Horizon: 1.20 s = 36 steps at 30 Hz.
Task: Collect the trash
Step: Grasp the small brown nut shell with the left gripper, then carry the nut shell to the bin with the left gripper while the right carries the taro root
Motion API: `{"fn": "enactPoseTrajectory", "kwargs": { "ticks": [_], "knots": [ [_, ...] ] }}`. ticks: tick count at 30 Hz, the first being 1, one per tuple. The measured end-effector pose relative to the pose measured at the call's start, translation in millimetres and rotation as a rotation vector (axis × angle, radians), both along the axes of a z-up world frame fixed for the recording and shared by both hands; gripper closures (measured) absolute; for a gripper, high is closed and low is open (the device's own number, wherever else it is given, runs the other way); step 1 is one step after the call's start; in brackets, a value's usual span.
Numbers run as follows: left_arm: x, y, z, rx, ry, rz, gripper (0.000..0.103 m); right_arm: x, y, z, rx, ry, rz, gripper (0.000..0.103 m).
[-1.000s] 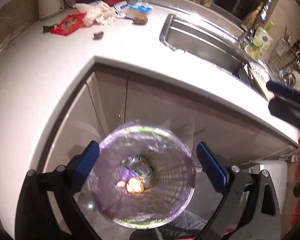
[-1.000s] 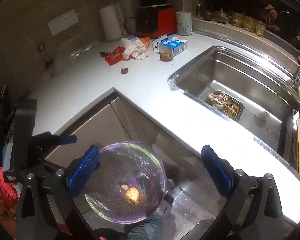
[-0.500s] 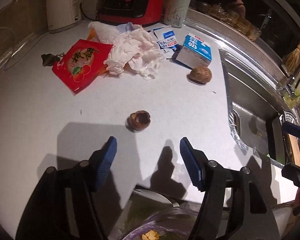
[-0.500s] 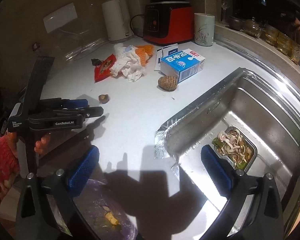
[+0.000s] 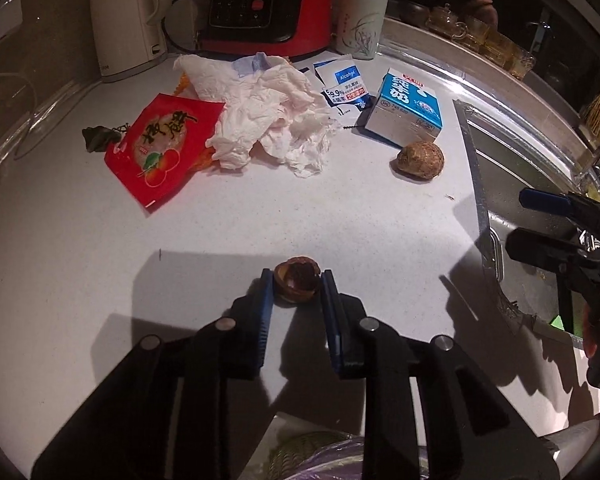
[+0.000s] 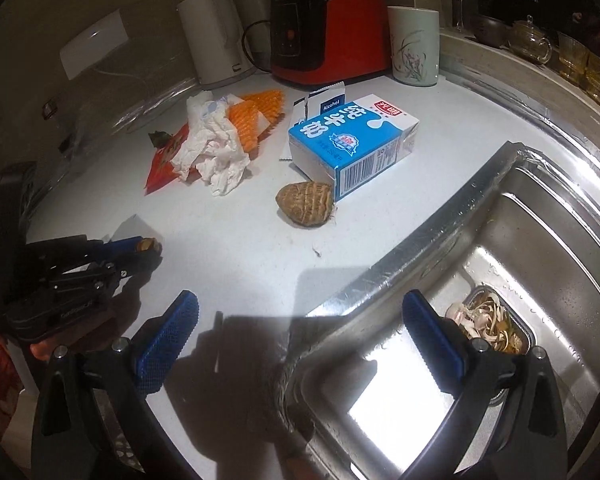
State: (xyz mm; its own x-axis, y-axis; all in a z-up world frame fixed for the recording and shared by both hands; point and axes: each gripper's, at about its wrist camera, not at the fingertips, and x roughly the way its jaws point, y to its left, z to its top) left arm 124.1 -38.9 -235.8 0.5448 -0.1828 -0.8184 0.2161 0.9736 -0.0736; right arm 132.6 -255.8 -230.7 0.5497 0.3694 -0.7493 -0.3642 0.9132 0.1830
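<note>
A small brown hollow shell [image 5: 298, 282] lies on the white counter [image 5: 60, 260]. My left gripper [image 5: 296, 280] has its blue pads against both sides of it and its jaws are closing; from the right wrist the left gripper [image 6: 142, 246] shows the shell [image 6: 147, 245] at its tips. My right gripper [image 6: 300, 308] stands open and empty over the counter's edge by the sink [image 6: 540, 260]. Further back lie a red snack packet [image 5: 160, 148], crumpled tissue [image 5: 268, 124], a blue milk carton [image 5: 408, 108], a brown taro [image 5: 420, 159] and an alcohol wipe sachet [image 5: 346, 84].
A white kettle [image 5: 126, 16], a red cooker [image 5: 268, 4] and a mug [image 5: 360, 24] line the back wall. A strainer of food scraps [image 6: 492, 320] sits in the sink. A bin with a purple bag [image 5: 324, 460] shows below the counter's front edge.
Both grippers moved from above the bin to over the counter. The left gripper's jaws narrowed from wide open to around the brown shell. The right gripper moved closer to the sink.
</note>
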Motion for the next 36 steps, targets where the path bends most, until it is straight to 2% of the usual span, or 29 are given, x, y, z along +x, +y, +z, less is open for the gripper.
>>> {"fn": "enactPoseTrajectory", "kwargs": {
  "ticks": [2, 7, 9, 12, 13, 14, 16, 20, 24, 29, 32, 36],
  "knots": [
    [-2, 4, 8, -0.03, -0.003, 0.006, 0.079, 15, 6, -4, -0.003, -0.006, 0.005, 0.002],
    [-25, 6, 35, -0.041, -0.053, -0.005, 0.079, 52, 16, -15, 0.0, -0.007, -0.009, 0.002],
    [-38, 8, 43, -0.05, -0.064, -0.008, 0.079, 63, 20, -19, -0.007, 0.001, -0.02, 0.007],
    [-54, 13, 50, -0.074, -0.068, 0.003, 0.079, 71, 24, -20, -0.033, -0.008, -0.038, 0.016],
    [-59, 15, 51, -0.082, -0.067, 0.008, 0.079, 72, 26, -20, -0.045, -0.012, -0.041, 0.024],
    [-63, 16, 52, -0.086, -0.067, 0.014, 0.079, 72, 28, -18, -0.052, -0.014, -0.041, 0.042],
    [-71, 19, 52, -0.088, -0.064, 0.013, 0.079, 72, 28, -17, -0.026, 0.006, -0.041, 0.061],
    [-87, 23, 49, -0.063, -0.053, 0.002, 0.079, 63, 29, -18, -0.022, 0.009, -0.063, 0.061],
    [-111, 26, 53, -0.071, -0.049, -0.023, 0.079, 37, 28, -6, 0.01, 0.001, -0.076, 0.061],
    [-158, 19, 52, -0.074, -0.02, -0.119, 0.079, -27, 26, 24, 0.006, -0.034, -0.07, 0.061],
    [-194, 13, 36, -0.061, 0.02, -0.182, 0.079, -73, 26, 35, 0.005, -0.04, -0.075, 0.061],
    [-235, 7, -4, -0.037, 0.116, -0.243, 0.079, -131, 29, 39, 0.024, -0.018, -0.091, 0.061]
  ]
}}
